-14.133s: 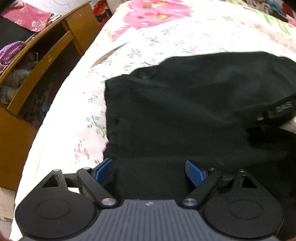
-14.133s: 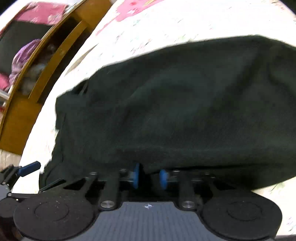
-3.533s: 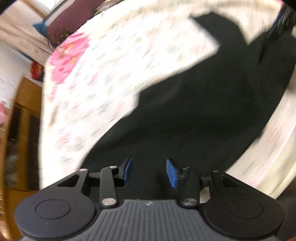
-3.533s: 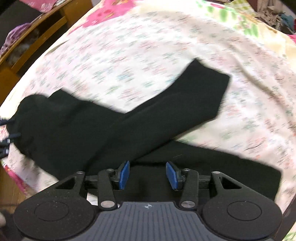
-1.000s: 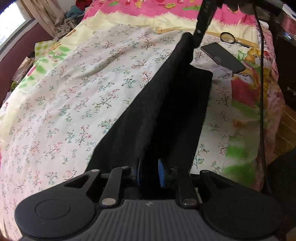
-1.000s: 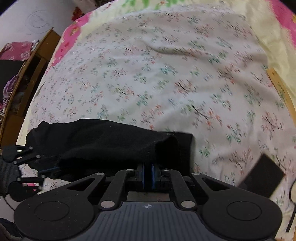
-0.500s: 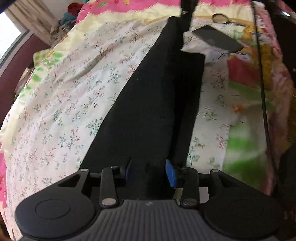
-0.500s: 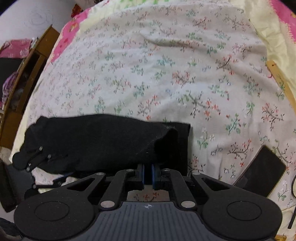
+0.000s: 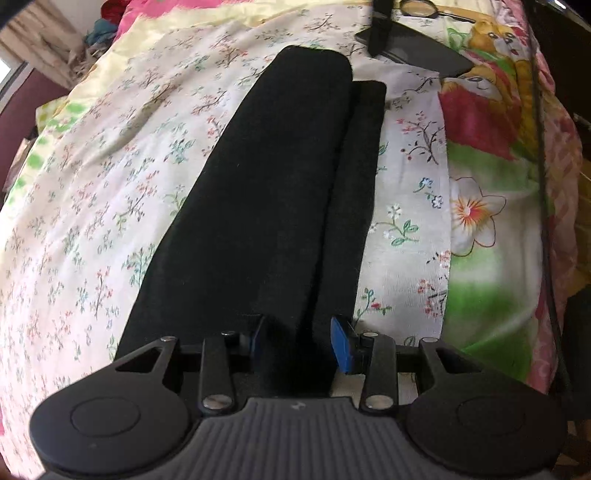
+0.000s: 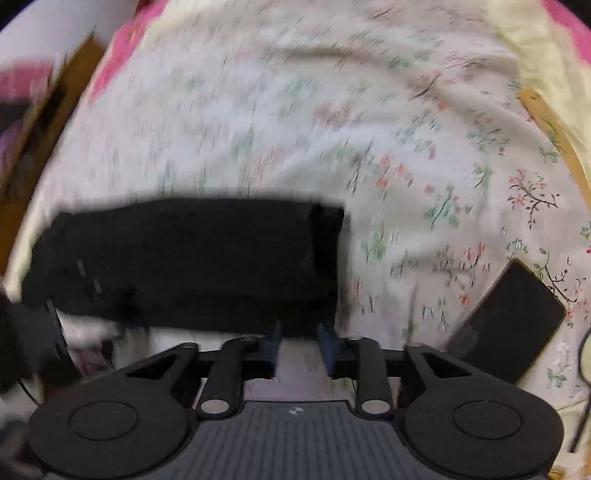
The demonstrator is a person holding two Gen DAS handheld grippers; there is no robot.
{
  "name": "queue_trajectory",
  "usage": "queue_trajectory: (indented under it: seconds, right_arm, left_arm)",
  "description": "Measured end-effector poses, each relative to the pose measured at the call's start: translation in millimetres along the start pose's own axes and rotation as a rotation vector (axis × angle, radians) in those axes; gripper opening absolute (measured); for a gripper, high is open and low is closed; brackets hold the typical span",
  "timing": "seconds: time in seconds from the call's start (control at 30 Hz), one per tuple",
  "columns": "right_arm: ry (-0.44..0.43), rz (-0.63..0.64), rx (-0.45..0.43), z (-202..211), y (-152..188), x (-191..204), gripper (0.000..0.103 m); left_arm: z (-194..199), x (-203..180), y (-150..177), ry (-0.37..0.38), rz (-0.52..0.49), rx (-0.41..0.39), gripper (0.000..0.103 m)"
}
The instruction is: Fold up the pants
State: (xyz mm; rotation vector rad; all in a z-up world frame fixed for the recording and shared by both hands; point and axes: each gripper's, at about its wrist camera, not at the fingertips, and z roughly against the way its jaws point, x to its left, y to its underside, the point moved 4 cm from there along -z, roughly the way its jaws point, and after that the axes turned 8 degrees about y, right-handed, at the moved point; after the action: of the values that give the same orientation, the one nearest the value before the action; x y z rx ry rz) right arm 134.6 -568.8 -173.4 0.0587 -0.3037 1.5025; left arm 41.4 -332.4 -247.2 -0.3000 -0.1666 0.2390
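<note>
The black pants (image 9: 266, 192) lie flat on the floral bedsheet (image 9: 92, 206), one leg folded over the other, running away from the left wrist camera. My left gripper (image 9: 299, 343) is open over the near end of the pants, its blue pads on either side of the fabric. In the right wrist view the pants (image 10: 192, 258) lie crosswise as a dark band. My right gripper (image 10: 299, 343) is open and empty, just short of the pants' near edge. That view is blurred by motion.
A black phone (image 10: 506, 321) lies on the sheet to the right of the pants, also seen in the left wrist view (image 9: 417, 48). A magnifying glass (image 9: 417, 7) lies beyond it. A black cable (image 9: 543, 147) runs along the right bed edge. Wooden furniture (image 10: 44, 122) stands far left.
Both grippers have opened and let go of the pants, which now lie flat on the bed. The right gripper has pulled back from the pants' edge.
</note>
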Motion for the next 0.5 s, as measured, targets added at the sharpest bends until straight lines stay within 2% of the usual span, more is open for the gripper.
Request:
queue_trajectory:
  seconds: [0.07, 0.1, 0.17, 0.23, 0.27, 0.37, 0.5]
  right_arm:
    - [-0.041, -0.022, -0.053, 1.9, -14.4, -5.6, 0.018]
    - [-0.052, -0.016, -0.07, 0.1, -21.7, -6.7, 0.023]
    - [-0.075, 0.029, -0.068, -9.9, -31.2, -4.5, 0.03]
    - [-0.089, 0.061, -0.034, -25.7, -33.7, -1.8, 0.03]
    - [-0.114, 0.057, -0.012, -31.8, -32.9, -0.5, 0.028]
    - [-0.146, 0.045, 0.061, -42.5, -21.5, 7.5, 0.0]
    - [-0.178, -0.048, 0.126, -39.2, -1.6, 6.9, 0.0]
  left_arm:
    - [-0.5, 2.5, -6.0, -0.01, -0.002, -0.009, 0.049]
    - [-1.3, 3.8, -9.4, -0.011, 0.0, -0.013, 0.049]
    - [-4.2, 5.1, -16.0, -0.015, 0.0, -0.019, 0.049]
    - [-7.9, 3.7, -21.7, -0.01, -0.008, -0.022, 0.049]
    - [-9.6, 2.5, -23.8, -0.009, -0.015, -0.023, 0.049]
    - [-11.8, 1.0, -27.0, -0.008, -0.037, -0.024, 0.049]
    - [-14.6, 7.3, -30.9, 0.0, -0.013, -0.017, 0.049]
